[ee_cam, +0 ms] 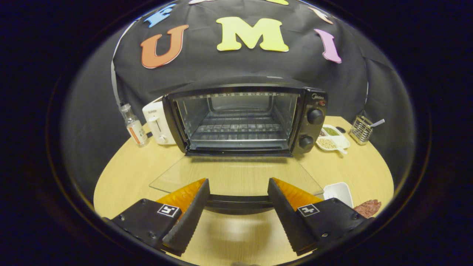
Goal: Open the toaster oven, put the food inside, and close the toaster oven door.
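I count one toaster oven [244, 120] with two knobs [315, 116], and one white toaster [158, 123] beside it. There is one small bottle [133, 125], one divided dish [332, 139], one wire holder [361, 130], one white bowl [339, 192] and one piece of food [367, 208]. My gripper [238, 184] has two fingers, spread apart with nothing held.

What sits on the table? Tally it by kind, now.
Appliances: 2, toaster oven, white toaster
Bottles: 1
Dishes: 2, divided tray, white dish
Wire holders: 1
Food: 1, meat
Total: 7
Gripper open.
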`<state>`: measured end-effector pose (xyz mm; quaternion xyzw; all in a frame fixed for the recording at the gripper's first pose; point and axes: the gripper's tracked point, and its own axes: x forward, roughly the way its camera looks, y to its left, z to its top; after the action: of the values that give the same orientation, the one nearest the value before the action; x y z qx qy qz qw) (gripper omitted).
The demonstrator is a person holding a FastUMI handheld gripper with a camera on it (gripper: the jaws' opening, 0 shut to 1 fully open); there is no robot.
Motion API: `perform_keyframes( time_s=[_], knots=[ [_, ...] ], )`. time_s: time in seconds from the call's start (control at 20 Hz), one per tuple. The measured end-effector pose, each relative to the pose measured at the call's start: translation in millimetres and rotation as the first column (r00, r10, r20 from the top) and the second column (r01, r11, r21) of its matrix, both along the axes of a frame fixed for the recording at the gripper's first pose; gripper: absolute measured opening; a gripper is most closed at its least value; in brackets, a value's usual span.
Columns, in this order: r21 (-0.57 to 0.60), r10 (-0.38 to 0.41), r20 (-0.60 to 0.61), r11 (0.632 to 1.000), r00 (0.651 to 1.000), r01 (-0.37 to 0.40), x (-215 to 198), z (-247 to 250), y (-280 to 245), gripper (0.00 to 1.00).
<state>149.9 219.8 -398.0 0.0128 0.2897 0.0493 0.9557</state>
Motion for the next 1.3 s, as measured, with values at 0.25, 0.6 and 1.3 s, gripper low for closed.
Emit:
perform_keyframes(
  time_s=[0.25, 0.6, 1.3],
  knots=[
    [-0.037, 0.017, -0.063, 0.999, 0.998, -0.020, -4, -37, 0, 1.00],
    [-0.044, 0.043, -0.038, 0.998, 0.998, -0.045, -3, -39, -1, 1.00],
    [-0.061, 0.192, -0.014, 0.979, 0.981, -0.192, -4, 22, -112, 1.00]
  ],
)
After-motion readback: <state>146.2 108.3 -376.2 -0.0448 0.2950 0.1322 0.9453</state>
